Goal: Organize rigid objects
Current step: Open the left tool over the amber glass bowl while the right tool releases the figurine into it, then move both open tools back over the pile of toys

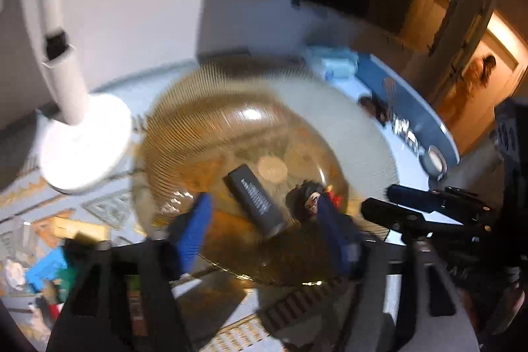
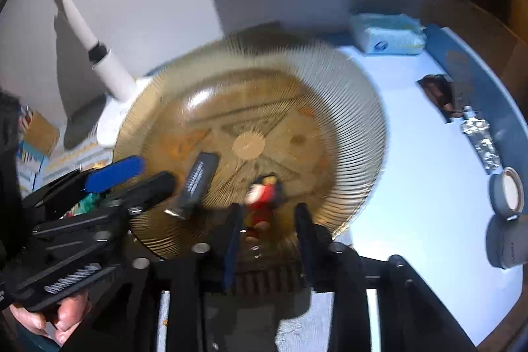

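A ribbed amber glass plate [image 1: 211, 94] [image 2: 346, 94] lies on the table. On it are a black rectangular device [image 1: 255, 200] [image 2: 198, 178] and a small figurine in red with dark hair [image 1: 310, 198] [image 2: 264, 197]. My left gripper [image 1: 264, 226] is open, its blue fingers straddling the black device just above the plate's near rim. My right gripper [image 2: 269, 236] is open, with the figurine just ahead between its fingers. The right gripper also shows in the left wrist view [image 1: 389, 200], and the left gripper in the right wrist view [image 2: 135, 177].
A white lamp base [image 1: 85, 141] and its arm stand left of the plate. On the blue-edged table [image 2: 412, 253] to the right lie a plastic packet [image 2: 386, 33], a brown wrapper [image 2: 439, 91], foil [image 2: 481, 141] and round grey containers [image 2: 506, 192]. Colourful boxes [image 1: 46, 272] sit at left.
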Available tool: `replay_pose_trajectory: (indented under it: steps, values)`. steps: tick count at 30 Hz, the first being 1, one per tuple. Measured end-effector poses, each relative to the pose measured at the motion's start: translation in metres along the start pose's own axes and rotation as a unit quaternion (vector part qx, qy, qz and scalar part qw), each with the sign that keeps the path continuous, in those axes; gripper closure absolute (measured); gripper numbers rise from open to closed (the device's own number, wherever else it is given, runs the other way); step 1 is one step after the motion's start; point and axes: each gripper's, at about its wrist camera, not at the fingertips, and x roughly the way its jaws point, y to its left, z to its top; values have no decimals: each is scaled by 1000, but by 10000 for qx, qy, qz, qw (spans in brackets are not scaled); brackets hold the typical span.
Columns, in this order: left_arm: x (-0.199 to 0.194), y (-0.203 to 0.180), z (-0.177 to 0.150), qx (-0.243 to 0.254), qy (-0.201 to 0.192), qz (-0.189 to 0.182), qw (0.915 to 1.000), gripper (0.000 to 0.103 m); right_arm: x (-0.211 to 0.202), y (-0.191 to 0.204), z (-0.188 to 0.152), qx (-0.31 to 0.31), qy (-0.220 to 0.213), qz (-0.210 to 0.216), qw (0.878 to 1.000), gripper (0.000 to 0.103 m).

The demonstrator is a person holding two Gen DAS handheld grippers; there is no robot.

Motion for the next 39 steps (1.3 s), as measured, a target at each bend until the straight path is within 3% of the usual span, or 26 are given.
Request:
replay_pose_trajectory:
  steps: [10, 17, 20, 23, 27, 32, 35, 39]
  values:
    - [-139, 36, -15, -133, -1268, 310, 9914, 30, -72, 34, -11, -208, -828, 429, 9954, 50]
    - [-266, 71, -41, -414, -2290, 868, 9687, 30, -127, 99, -22, -784, -1374, 974, 9826, 48]
    - [-300, 89, -60, -584, -2511, 1133, 9595, 30, -144, 131, -33, -1017, -1660, 1292, 9723, 44]
    - [-310, 109, -80, -796, -2538, 1254, 9558, 30, -141, 155, -42, -1200, -1750, 1375, 9675, 44]
    - [-292, 141, -107, -880, -2245, 1485, 9591, 30, -107, 184, -54, -1438, -1346, 1443, 9697, 44]
    - [-214, 191, -135, -588, -892, 1254, 9863, 30, -45, 198, -68, -1669, -672, 1275, 9754, 44]
    - [-172, 211, -146, -555, -336, 1328, 9890, 30, -1, 194, -75, -1719, -102, 1274, 9768, 44]
    - [-133, 219, -153, -290, 73, 900, 9955, 30, 45, 191, -82, -1793, 396, 1251, 9750, 44]
